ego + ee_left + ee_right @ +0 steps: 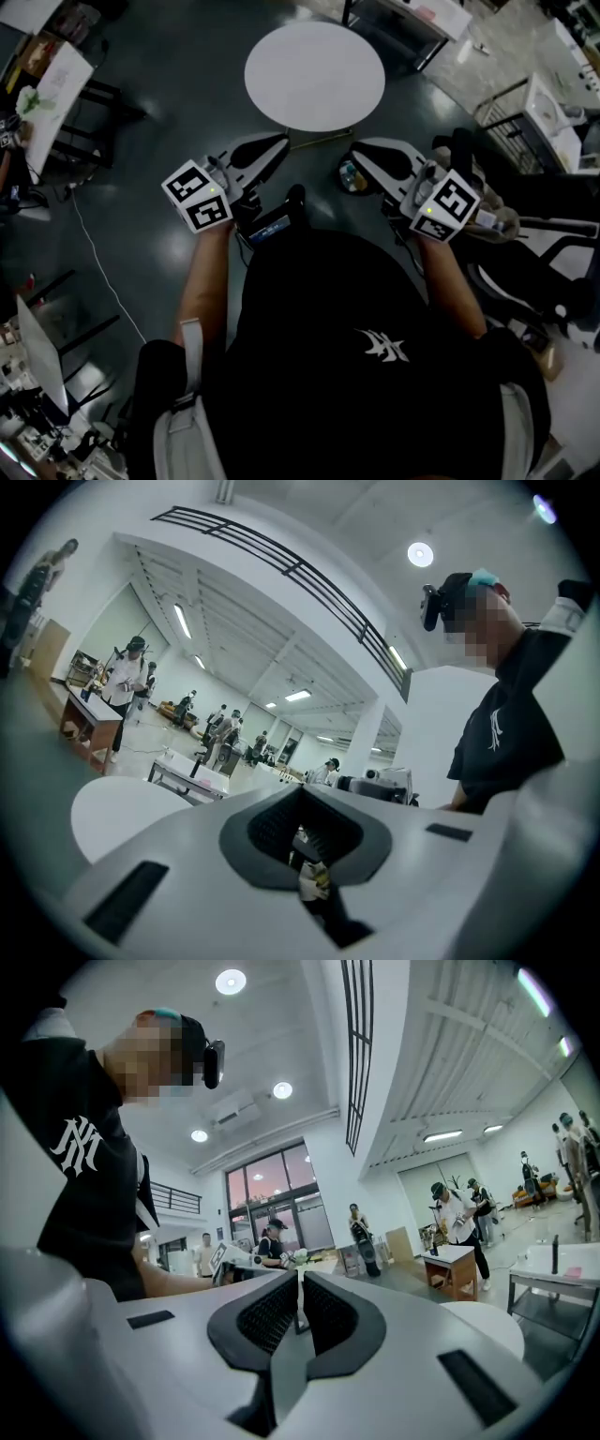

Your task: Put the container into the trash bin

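Head view, items by size.

1. Floor (169, 122): dark and glossy, with desks and chairs round the edges. No trash bin shows in any view.
2. Round white tabletop (314, 75): bare, ahead of the person and between the two tools.
3. Left tool (281, 142): held level and angled inward. Left gripper view shows it clenched, pad against pad, with nothing between (302, 808).
4. Right tool (356, 152): level, angled inward. Right gripper view shows it all but clenched (300, 1302), with only a thin pale sliver between the ribbed pads (272, 1316). Whether that sliver is a pinched edge or background cannot be told.
5. Container (349, 176): small and greenish, just beside the right tool's tip. Whether it hangs from the tool or lies on the floor below cannot be told.

Handling note (judgement): find the bin before moving off. Keep the right tool level and clenched during the carry, and keep the left tool out of its path. Release only once the container is squarely over the bin's mouth.
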### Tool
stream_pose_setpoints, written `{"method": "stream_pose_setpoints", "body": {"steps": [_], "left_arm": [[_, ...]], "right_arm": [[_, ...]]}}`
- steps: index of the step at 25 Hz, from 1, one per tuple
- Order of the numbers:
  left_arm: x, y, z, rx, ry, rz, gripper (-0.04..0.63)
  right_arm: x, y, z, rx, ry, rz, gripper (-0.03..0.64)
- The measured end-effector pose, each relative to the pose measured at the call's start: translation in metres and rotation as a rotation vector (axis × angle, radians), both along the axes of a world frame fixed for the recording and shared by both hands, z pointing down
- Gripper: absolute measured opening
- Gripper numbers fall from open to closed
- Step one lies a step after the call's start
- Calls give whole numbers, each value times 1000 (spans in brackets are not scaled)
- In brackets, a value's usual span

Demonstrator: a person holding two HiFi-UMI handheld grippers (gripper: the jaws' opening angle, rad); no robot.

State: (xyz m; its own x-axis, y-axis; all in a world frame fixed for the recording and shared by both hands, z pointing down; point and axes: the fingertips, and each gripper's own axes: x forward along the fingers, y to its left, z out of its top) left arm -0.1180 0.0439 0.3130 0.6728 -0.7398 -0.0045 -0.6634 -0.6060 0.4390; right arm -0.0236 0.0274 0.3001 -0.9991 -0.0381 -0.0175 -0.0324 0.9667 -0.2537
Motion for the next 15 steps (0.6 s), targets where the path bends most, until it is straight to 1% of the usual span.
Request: {"method": "stream_pose_setpoints", "body": {"steps": [4, 7, 10, 15], "left_arm": [[41, 34, 8, -13, -7, -7, 3], [61, 59, 16, -38, 4, -30, 3], [73, 79, 21, -56, 10, -53, 3], [83, 98, 22, -69, -33, -46, 3]], "right_arm": [[35, 30, 18, -38, 3, -20, 46], [52, 51, 27, -65, -1, -40, 46], [59, 72, 32, -81, 5, -73, 46], [59, 88, 33, -79, 14, -101, 44]]}}
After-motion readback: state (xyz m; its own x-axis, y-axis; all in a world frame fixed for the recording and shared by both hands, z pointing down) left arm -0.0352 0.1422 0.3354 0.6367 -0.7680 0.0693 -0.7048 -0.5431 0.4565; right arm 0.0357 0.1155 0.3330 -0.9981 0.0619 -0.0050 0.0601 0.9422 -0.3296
